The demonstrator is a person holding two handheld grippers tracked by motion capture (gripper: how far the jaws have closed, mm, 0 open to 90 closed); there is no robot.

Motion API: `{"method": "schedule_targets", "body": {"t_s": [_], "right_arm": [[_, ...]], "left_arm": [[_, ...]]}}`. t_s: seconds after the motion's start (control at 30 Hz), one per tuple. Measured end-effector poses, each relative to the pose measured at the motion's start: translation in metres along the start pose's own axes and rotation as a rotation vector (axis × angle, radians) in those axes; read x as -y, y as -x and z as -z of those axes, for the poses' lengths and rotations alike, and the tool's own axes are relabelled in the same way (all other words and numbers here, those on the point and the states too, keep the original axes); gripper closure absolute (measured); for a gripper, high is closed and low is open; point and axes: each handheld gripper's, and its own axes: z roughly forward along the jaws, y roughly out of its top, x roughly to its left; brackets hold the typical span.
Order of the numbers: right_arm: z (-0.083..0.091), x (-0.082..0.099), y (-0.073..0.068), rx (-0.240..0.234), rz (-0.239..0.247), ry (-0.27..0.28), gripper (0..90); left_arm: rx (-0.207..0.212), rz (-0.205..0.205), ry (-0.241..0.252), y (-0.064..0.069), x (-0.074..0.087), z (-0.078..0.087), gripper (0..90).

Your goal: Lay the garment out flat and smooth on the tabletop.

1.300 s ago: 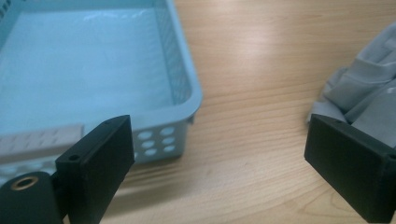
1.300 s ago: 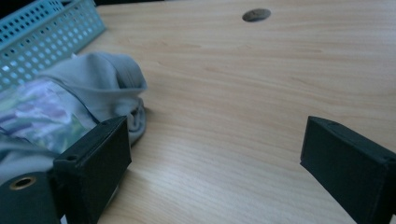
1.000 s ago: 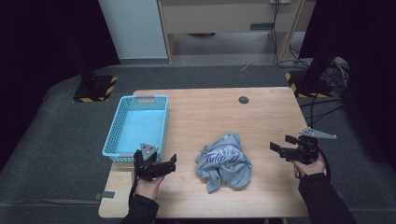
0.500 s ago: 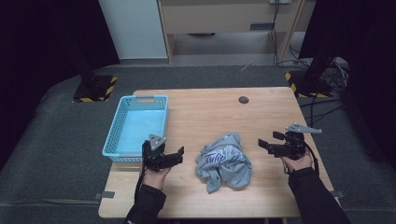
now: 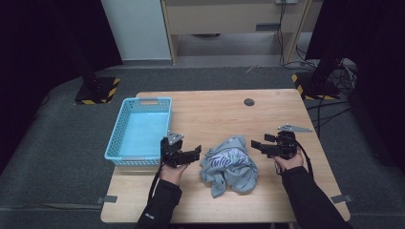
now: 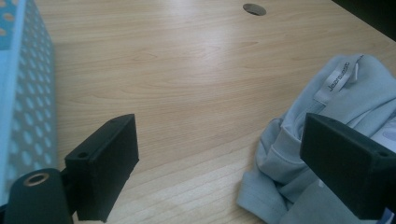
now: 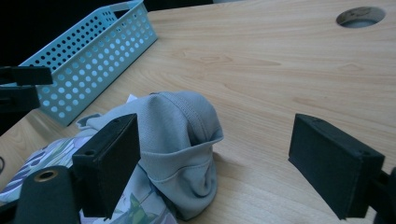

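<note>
The grey shirt (image 6: 322,154) is cut off by the left gripper view's lower right edge, its print mostly hidden.

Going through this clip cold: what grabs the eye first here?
The crumpled grey T-shirt with printed lettering, lying near the front of the wooden table. Flanking it, the left gripper and right gripper point at it from either side, jaws open and nothing between them. A light blue basket sits at the table's left edge.

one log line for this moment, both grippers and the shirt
left gripper: open, closing in, beside shirt | right gripper: open, jaws just closing a little, nothing between them | grey shirt: crumpled on table, not gripped | blue basket: empty
</note>
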Motion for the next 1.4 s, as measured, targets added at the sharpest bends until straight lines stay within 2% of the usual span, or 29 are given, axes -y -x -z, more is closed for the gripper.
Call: {"method": "schedule_targets", "body": {"t_s": [0.23,0.47,0.6,0.77,0.83,0.97,1.1,1.2,1.23,1.33,1.4], "right_arm": [[-0.014,0.007,-0.004,-0.013,0.016,-0.047,19.6],[-0.023,0.013,-0.005,-0.034,0.025,-0.085,22.3],[-0.027,0.016,-0.004,-0.051,0.002,-0.093,23.5],[-0.033,0.020,0.004,-0.090,-0.070,-0.086,24.8],[-0.036,0.022,0.007,-0.105,-0.090,-0.086,25.7],[-0.041,0.026,0.008,-0.122,-0.085,-0.094,28.3],[-0.044,0.029,0.006,-0.133,-0.066,-0.104,32.4],[-0.045,0.030,0.005,-0.139,-0.059,-0.108,36.9],[-0.046,0.031,0.003,-0.138,-0.045,-0.114,43.1],[-0.046,0.031,0.002,-0.133,-0.030,-0.121,48.2],[-0.046,0.031,0.000,-0.118,0.001,-0.127,54.9]], "left_arm": [[0.018,-0.018,-0.020,0.006,0.004,-0.017,10.9],[0.058,-0.054,-0.055,0.016,0.011,-0.029,11.4],[0.073,-0.065,-0.062,0.021,0.012,-0.031,12.4],[0.079,-0.055,-0.075,0.024,0.014,-0.038,14.2],[0.085,-0.034,-0.085,0.023,0.015,-0.042,15.2],[0.101,0.002,-0.095,0.019,0.016,-0.048,18.1],[0.119,0.003,-0.103,0.018,0.018,-0.052,24.5],[0.125,-0.010,-0.110,0.019,0.019,-0.054,32.6],[0.132,-0.012,-0.115,0.020,0.019,-0.055,38.2],[0.141,-0.016,-0.127,0.022,0.021,-0.057,43.1],[0.151,-0.006,-0.133,0.022,0.023,-0.059,48.8]]}}
